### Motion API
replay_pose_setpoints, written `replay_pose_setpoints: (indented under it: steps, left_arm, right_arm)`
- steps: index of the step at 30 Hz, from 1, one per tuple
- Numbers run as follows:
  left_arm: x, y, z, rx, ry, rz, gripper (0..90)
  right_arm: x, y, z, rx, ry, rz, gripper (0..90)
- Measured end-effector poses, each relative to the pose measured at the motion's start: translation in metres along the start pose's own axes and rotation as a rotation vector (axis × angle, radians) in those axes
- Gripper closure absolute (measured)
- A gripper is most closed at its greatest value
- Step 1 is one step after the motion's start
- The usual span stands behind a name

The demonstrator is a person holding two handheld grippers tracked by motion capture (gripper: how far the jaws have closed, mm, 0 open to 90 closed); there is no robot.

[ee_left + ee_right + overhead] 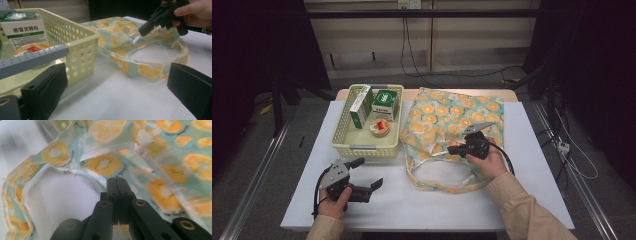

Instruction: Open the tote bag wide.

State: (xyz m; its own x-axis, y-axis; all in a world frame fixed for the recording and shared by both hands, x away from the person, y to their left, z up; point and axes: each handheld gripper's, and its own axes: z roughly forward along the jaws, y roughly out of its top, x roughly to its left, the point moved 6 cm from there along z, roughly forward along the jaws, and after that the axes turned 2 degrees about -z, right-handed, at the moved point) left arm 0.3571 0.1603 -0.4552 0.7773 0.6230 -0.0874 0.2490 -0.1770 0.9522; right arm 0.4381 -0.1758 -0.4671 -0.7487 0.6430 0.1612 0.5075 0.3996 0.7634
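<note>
A light-blue cloth bag (447, 117) printed with orange and kiwi slices lies flat on the white table, its looped handles toward the near edge. My right gripper (452, 149) rests on the bag near its mouth. In the right gripper view its jaws (116, 181) are pressed together on the bag's (162, 152) hemmed rim. My left gripper (368, 173) lies low on the table in front of the basket, jaws wide apart with nothing between them. The left gripper view looks between my own open jaws (117, 100) at the bag (120, 32) and the right gripper (143, 31).
A pale yellow perforated basket (362, 147) stands left of the bag, its corner close to my left jaw (82, 47). It holds a green-and-white medicine box (361, 106), a green box (385, 103) and a small round tub (379, 127). Bare tabletop (412, 205) lies along the near edge.
</note>
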Motion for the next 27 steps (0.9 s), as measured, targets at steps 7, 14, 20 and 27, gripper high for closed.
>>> replay_pose_setpoints:
  steps: [7, 14, 20, 27]
  left_arm:
    - [0.000, 0.000, 0.000, -0.005, 0.002, -0.004, 2.7]
    - [0.000, 0.000, -0.001, -0.005, 0.001, -0.004, 2.7]
    - [0.000, -0.001, 0.000, -0.002, -0.003, -0.006, 2.7]
    - [0.000, 0.000, 0.000, -0.005, -0.002, -0.006, 2.7]
  right_arm:
    - [-0.030, 0.019, -0.009, -0.051, -0.079, 0.059, 90.0]
    - [-0.055, 0.019, -0.004, -0.050, -0.125, 0.106, 90.0]
    - [-0.072, 0.010, 0.007, -0.020, -0.169, 0.113, 90.0]
    - [-0.085, -0.004, 0.018, -0.004, -0.180, 0.164, 90.0]
